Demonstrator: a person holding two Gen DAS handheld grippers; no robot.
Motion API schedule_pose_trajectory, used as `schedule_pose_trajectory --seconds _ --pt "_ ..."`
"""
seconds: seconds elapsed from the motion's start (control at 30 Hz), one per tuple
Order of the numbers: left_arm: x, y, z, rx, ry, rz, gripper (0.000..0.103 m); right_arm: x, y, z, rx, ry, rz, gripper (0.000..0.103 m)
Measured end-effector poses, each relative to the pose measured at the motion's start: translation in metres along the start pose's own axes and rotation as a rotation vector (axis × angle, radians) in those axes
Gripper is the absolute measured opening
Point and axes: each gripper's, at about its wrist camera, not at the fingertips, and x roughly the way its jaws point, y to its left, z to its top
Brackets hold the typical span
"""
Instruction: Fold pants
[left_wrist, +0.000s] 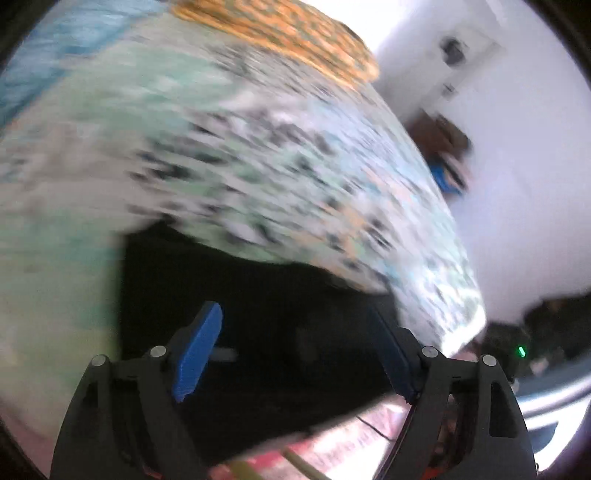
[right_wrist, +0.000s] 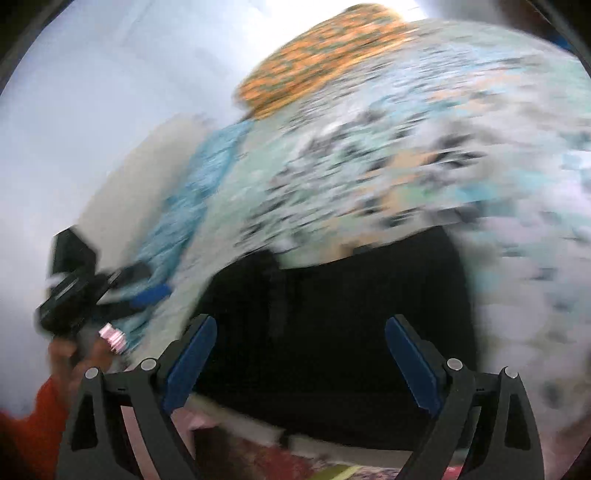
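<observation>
Left gripper (left_wrist: 295, 354) jaws wide, nothing betw. pads; right gripper (right_wrist: 301, 363) likewise agape.

Both your cams sit right behind the jaws and look forward and down along them, both badly blurred. Your left cam is tilted down over the bed (left_wrist: 258, 155), close to the black pants (left_wrist: 258, 314), wall off to its right. Your right cam faces the same bed (right_wrist: 369, 166) and pants (right_wrist: 351, 314), wall to its left. Both share the orange pillow (left_wrist: 288, 33) (right_wrist: 325, 55), and the right one also catches your left gripper (right_wrist: 147, 295).
</observation>
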Motion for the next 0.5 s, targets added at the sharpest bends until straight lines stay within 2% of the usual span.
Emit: schedule_pose_trajectory --seconds 0.1,0.17,0.23,0.3,0.37,0.43,0.5 --pt "-0.023 0.056 -0.015 -0.055 -0.086 0.163 0.082 0.035 0.043 -0.015 -0.182 0.143 0.075 0.091" --pt "-0.025 0.089 -0.033 -0.097 -0.092 0.247 0.082 0.056 0.062 -0.027 -0.271 0.220 0.053 0.087" --pt "-0.017 0.110 -0.051 -0.151 -0.079 0.269 0.082 0.071 0.064 -0.030 -0.287 0.259 0.001 0.086" --pt "-0.010 0.129 -0.064 -0.222 -0.036 0.280 0.080 0.078 0.055 -0.025 -0.244 0.262 -0.001 0.085" --pt "-0.009 0.141 -0.064 -0.266 -0.028 0.253 0.080 0.085 0.046 -0.019 -0.220 0.282 0.001 0.085" --pt "-0.012 0.134 -0.058 -0.251 -0.075 0.243 0.080 0.092 0.043 -0.018 -0.234 0.305 -0.013 0.084" --pt "-0.015 0.129 -0.055 -0.217 -0.093 0.258 0.080 0.097 0.043 -0.016 -0.237 0.334 0.030 0.080"
